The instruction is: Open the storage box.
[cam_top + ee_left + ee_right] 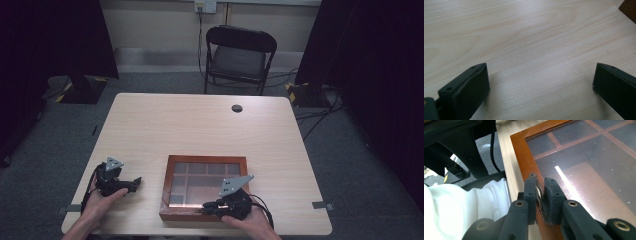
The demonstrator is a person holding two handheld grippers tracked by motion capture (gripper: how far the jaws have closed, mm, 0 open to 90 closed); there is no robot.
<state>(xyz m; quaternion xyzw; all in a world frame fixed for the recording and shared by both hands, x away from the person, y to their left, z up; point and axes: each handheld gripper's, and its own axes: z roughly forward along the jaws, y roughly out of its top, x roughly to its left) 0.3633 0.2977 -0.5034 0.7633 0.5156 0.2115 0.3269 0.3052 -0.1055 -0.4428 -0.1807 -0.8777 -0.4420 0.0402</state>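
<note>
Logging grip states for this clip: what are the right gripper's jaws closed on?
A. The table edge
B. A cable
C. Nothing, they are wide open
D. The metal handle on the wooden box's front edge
D: in the right gripper view, the right gripper pinches the metal handle on the wooden box.

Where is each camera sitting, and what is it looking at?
High view: sits above the person's side of the table, looking forward and down; both hands, the left gripper and the right gripper show.
Left gripper view: rides the left gripper, looking along its wide-apart fingers at bare tabletop.
Right gripper view: rides the right gripper, looking at the metal handle it pinches on the wooden box; a white sleeve shows.
Shared: the box also appears in the high view.
</note>
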